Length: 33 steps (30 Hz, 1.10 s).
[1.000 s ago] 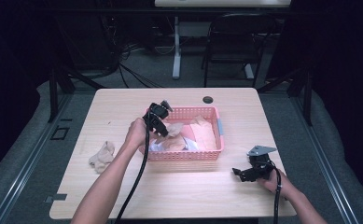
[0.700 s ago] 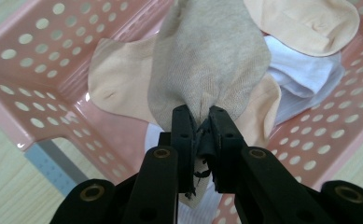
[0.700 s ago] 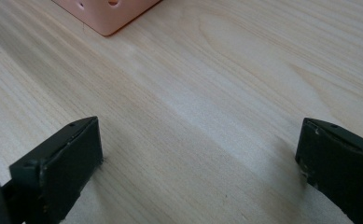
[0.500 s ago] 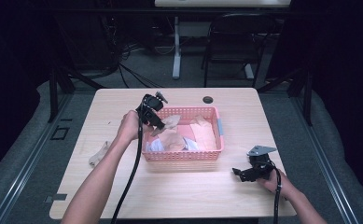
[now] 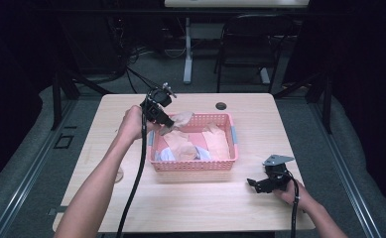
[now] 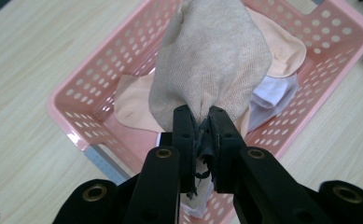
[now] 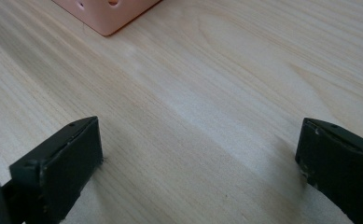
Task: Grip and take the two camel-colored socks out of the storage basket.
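The left gripper point(image 6: 200, 126) is clenched on a beige knit cloth point(image 6: 212, 60), holding it above the pink basket point(image 6: 76, 107) of folded cloths. The right gripper point(image 7: 200, 161) rests on the table point(image 7: 216, 70) near the basket's corner, jaws wide apart and holding nothing.

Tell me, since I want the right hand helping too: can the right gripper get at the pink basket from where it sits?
Probably yes. The right gripper rests open on bare table, and nothing lies between it and the pink basket.
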Each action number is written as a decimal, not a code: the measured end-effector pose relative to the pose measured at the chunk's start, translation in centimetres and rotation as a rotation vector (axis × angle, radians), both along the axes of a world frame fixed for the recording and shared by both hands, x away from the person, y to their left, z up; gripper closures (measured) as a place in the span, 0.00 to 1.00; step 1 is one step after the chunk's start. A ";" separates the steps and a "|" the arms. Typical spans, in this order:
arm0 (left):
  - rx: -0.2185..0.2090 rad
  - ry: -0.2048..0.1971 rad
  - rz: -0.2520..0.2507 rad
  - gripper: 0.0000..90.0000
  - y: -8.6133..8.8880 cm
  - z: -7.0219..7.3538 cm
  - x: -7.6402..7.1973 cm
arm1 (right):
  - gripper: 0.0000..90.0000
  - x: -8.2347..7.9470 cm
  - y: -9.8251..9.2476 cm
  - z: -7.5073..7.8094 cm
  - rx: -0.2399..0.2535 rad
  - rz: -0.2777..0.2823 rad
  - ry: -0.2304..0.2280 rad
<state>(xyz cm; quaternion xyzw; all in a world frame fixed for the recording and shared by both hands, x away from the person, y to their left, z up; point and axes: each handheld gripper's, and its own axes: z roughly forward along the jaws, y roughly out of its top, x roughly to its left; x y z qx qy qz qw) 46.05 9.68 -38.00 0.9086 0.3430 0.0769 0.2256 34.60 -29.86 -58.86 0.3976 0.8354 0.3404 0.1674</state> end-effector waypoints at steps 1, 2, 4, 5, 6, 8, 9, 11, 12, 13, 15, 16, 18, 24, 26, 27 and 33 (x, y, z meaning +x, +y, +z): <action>0.005 -0.004 -0.003 0.92 0.1 0.4 -0.1 | 0.00 0.0 0.0 0.0 0.000 0.000 0.000; 0.008 -0.010 -0.003 0.92 0.1 0.7 -0.2 | 0.00 0.0 0.0 0.0 0.000 0.000 -0.001; 0.014 -0.018 -0.008 0.92 0.4 1.3 -0.3 | 0.00 0.0 0.0 0.0 0.000 0.000 -0.001; 0.012 -0.023 -0.002 0.92 0.6 1.6 -0.4 | 0.00 0.0 0.0 0.0 0.000 0.000 -0.001; 0.012 -0.028 0.001 0.92 0.9 2.0 -0.5 | 0.00 0.0 0.0 0.0 0.000 0.000 -0.001; 0.001 -0.038 0.010 0.92 1.3 2.5 -0.7 | 0.00 0.0 0.0 0.0 0.000 0.000 -0.002; 0.000 -0.042 0.014 0.92 1.6 2.8 -0.8 | 0.00 0.0 0.0 0.0 0.000 0.000 -0.002; -0.005 -0.050 0.022 0.92 2.3 3.2 -1.0 | 0.00 0.0 0.0 0.0 0.000 0.000 -0.001; -0.009 -0.053 0.026 0.92 2.7 3.4 -1.0 | 0.00 0.0 0.0 0.0 0.000 0.000 -0.001; -0.014 -0.056 0.030 0.92 3.2 3.6 -1.1 | 0.00 0.0 0.0 0.0 0.000 0.000 -0.001; -0.024 -0.059 0.045 0.92 4.1 3.9 -1.2 | 0.00 0.0 0.0 0.0 0.000 0.000 -0.001; -0.029 -0.061 0.052 0.92 4.6 4.0 -1.2 | 0.00 0.0 0.0 0.0 0.000 0.000 -0.001; -0.031 -0.064 0.067 0.92 5.7 4.3 -1.4 | 0.00 0.0 0.0 0.0 0.000 0.000 -0.001; -0.024 -0.060 0.122 0.92 8.8 4.6 -2.0 | 0.00 0.0 0.0 0.0 0.000 -0.001 -0.001; -0.027 -0.059 0.147 0.92 10.1 4.6 -2.3 | 0.00 0.0 0.0 0.0 -0.001 -0.001 -0.001; -0.022 -0.058 0.157 0.92 10.6 4.5 -2.5 | 0.00 0.0 0.0 0.0 0.000 -0.001 -0.001; -0.001 -0.045 0.218 0.92 13.8 3.0 -3.1 | 0.00 0.0 0.0 0.0 0.003 -0.001 0.001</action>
